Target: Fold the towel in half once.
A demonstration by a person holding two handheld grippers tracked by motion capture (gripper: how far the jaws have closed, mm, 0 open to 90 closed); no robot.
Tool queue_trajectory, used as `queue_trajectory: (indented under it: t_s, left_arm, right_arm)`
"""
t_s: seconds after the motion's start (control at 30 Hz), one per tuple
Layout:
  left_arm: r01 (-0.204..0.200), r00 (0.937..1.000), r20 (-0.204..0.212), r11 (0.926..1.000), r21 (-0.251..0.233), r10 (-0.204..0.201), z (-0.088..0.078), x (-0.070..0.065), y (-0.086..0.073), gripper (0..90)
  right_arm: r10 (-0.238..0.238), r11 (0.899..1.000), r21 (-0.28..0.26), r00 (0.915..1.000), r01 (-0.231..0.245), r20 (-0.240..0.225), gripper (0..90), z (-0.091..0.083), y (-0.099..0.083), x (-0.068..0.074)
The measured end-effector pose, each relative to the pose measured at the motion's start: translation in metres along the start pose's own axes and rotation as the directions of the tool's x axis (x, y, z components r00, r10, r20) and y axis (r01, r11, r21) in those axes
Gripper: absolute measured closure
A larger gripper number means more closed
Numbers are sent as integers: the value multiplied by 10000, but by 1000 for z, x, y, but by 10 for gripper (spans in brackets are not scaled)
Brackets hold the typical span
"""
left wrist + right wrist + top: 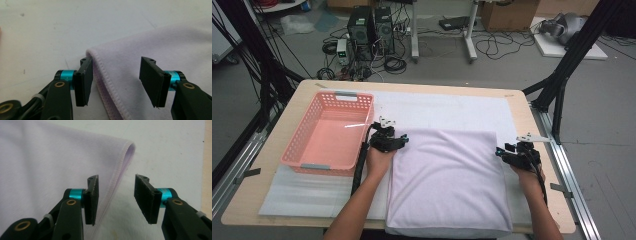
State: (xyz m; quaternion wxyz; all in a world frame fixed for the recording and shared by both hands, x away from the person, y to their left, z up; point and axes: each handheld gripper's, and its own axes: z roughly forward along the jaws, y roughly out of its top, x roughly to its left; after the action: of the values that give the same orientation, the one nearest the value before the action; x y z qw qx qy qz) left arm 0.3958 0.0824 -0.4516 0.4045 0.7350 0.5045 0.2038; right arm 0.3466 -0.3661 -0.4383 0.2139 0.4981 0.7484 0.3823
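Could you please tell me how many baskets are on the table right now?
1. The pink basket sits on the left part of the table, just left of the left tongs and the folded towel. Nothing suggests another is hidden.

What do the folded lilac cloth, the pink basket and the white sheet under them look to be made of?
Cloth: soft napped fabric, probably fleece or microfibre; matte fuzzy surface and a stitched hem show in the gripper views.
Basket: moulded plastic, slightly glossy, with perforated walls.
White sheet: likely thin foam or padding; matte, faintly marked. Uncertain.
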Motion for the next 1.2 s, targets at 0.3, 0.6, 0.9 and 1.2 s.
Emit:
queue_trajectory:
  t_s: [0.3,0.6,0.9,1.2]
  left_arm:
    - [-166,9998,97,9997,164,165,1,0,1,624]
    - [523,9964,664,9985,130,-530,1,2,1,841]
    - [758,9971,178,9870,-1418,-740,-8,2,34,846]
    - [863,9962,28,9744,-2077,-876,9,10,66,844]
  right_arm:
    - [-15,9976,695,10000,13,27,504,34,15,2]
    - [508,9968,640,9976,-477,-478,853,34,14,5]
    - [134,9982,-582,9999,-132,43,866,28,30,-5]
    - [197,9937,-1117,9978,-126,631,865,46,56,-15]
